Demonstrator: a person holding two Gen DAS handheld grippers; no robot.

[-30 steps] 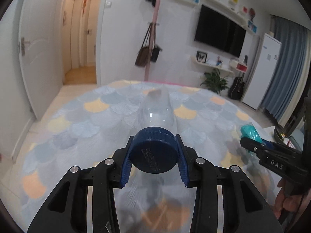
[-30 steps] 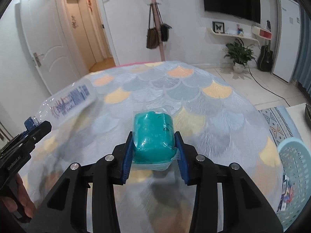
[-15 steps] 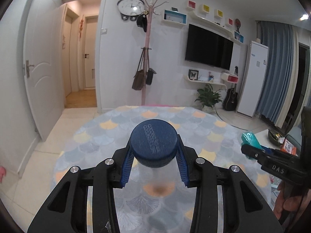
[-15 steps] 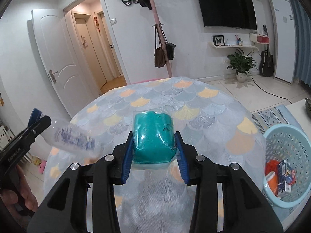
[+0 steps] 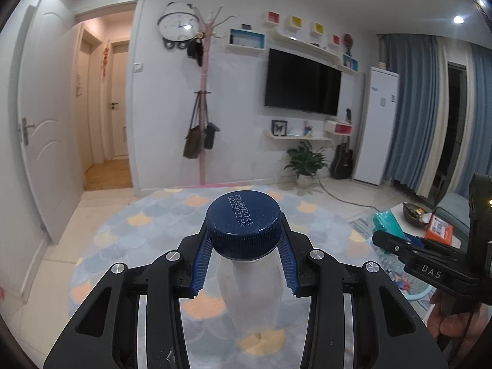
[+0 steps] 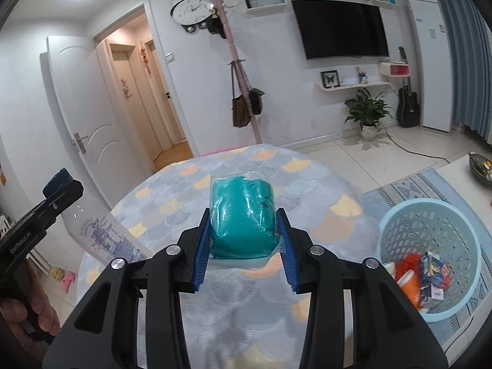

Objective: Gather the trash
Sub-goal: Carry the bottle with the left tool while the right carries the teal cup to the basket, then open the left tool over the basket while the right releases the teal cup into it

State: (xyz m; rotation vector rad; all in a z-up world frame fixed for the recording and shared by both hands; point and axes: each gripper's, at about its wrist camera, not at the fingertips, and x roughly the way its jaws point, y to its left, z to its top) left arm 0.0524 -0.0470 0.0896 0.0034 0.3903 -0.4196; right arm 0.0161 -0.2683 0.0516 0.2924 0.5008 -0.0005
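Note:
My left gripper [image 5: 244,258] is shut on a clear plastic bottle [image 5: 250,295] just under its dark blue cap [image 5: 243,226]; the bottle hangs down, lifted above the round table [image 5: 147,240]. The bottle also shows at the left of the right wrist view [image 6: 101,236]. My right gripper [image 6: 243,246] is shut on a teal packet in clear plastic wrap [image 6: 243,215], held above the table [image 6: 323,190]. The packet also shows at the right of the left wrist view [image 5: 386,223]. A light blue trash basket [image 6: 396,230] stands to the right, below table level, with several wrappers inside.
The table wears a scale-patterned cloth in blue, grey and orange. A white low table [image 5: 409,215] with a bowl and an orange box is at the far right. A coat rack [image 6: 243,98], a plant [image 6: 367,113] and an open door [image 6: 92,117] stand behind.
Both grippers have risen from close over the table and tilted up, so the room wall now fills the view. The bottle has swung from lying forward to hanging down. The basket has come into fuller view.

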